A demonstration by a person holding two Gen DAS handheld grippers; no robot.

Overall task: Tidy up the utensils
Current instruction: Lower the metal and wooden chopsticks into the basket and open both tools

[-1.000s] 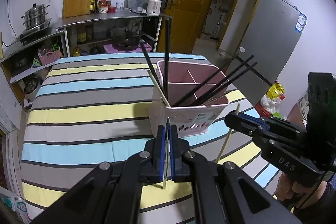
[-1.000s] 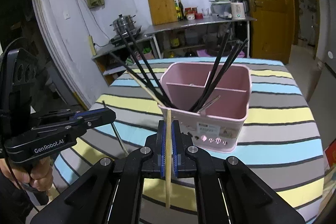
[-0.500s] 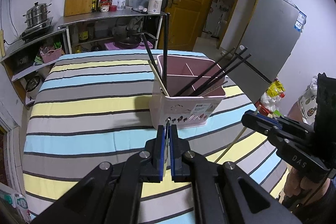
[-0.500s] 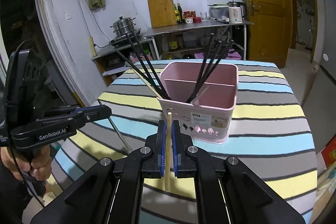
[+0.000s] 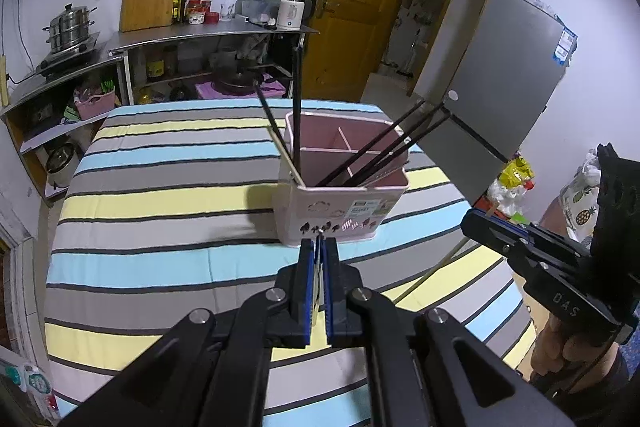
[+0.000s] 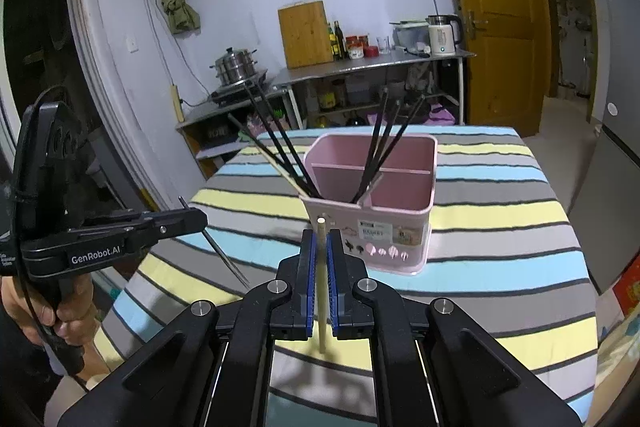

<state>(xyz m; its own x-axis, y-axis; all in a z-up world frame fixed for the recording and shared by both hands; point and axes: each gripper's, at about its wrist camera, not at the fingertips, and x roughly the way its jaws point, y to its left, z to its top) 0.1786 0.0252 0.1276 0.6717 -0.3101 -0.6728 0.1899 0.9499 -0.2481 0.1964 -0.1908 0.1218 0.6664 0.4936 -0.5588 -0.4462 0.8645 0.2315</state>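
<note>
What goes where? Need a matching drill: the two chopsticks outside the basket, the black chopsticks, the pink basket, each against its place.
Things:
1. pale wooden chopstick outside the basket
2. grey chopstick
3. black chopsticks
4. pink basket

Places:
A. standing on the striped tablecloth
B. clamped in the left tongs
C. leaning inside the basket
D. clamped in the right tongs

Pairs: 1-D, 2-B, 3-C, 4-A

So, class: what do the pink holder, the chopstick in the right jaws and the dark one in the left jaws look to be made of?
Pink holder: probably plastic; smooth matt moulded walls, rounded corners, stickers on the front.
Pale chopstick: likely wood or bamboo; cream, dull, round end.
Dark chopstick: unclear, perhaps metal or lacquered; thin, grey-black, tapering to a point.
</note>
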